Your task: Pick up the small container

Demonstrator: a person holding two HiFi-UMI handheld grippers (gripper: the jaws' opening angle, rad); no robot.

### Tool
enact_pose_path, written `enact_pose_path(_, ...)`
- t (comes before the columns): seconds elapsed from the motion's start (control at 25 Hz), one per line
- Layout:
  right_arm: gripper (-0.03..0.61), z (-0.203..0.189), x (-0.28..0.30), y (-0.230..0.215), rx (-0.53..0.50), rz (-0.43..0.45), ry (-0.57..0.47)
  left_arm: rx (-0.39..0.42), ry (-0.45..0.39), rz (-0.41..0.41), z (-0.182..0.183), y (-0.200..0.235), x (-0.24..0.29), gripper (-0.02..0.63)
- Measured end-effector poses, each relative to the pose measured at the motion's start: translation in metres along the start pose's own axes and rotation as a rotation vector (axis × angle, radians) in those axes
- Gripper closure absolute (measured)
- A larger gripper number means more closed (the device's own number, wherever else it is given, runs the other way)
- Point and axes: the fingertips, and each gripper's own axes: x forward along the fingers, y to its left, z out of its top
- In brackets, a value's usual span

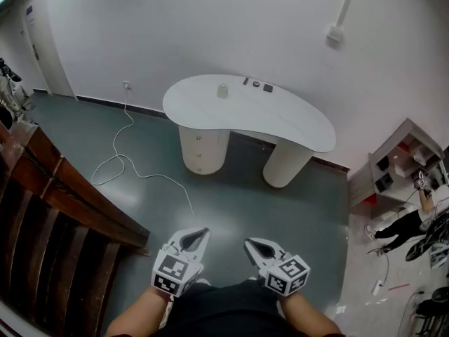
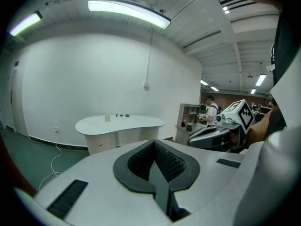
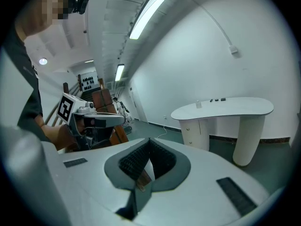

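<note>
Left gripper (image 1: 195,237), lower centre-left, jaws together, empty. We find the small pale cylindrical container (image 1: 222,90) upright at upper centre on a white kidney-shaped table (image 1: 280,118), well ahead, roughly between both tongs. Right gripper (image 1: 254,246) likewise closed, empty; neither hand clearly nearer.

White table (image 1: 280,118), pale small container (image 1: 222,90)

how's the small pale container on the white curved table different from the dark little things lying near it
The small pale container stands upright, while the dark flat items lie low against the top. The container is whitish, close to the table's own colour; the items are black or dark grey. The container stands alone; the items form a row of three, off to its right in the head view. Both sit on the white curved table, toward its wall side.
</note>
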Motion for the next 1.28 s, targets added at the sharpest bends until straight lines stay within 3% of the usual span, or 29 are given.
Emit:
enact_pose_path(0.28, 0.584, -0.005, 0.025, 0.019, 0.004, -0.001, 0.025, -0.015, 0.011, -0.011, -0.014, 0.025, -0.013, 0.6)
enact_pose_path(0.56, 0.584, 0.01, 0.048, -0.002, -0.001, -0.023, 0.009, -0.027, -0.003, -0.011, -0.011, 0.045, 0.002, 0.6)
enact_pose_path(0.84, 0.584, 0.028, 0.08, -0.056, 0.026, -0.029, -0.012, -0.039, 0.019, 0.009, -0.004, 0.076, 0.045, 0.6)
enact_pose_path(1.04, 0.584, 0.06, 0.107, -0.108, 0.058, -0.018, -0.035, -0.168, 0.004, 0.011, 0.025, 0.109, 0.092, 0.6)
enact_pose_path(1.28, 0.584, 0.104, 0.133, -0.174, 0.036, 0.015, -0.058, -0.126, -0.018, 0.061, 0.07, 0.14, 0.156, 0.6)
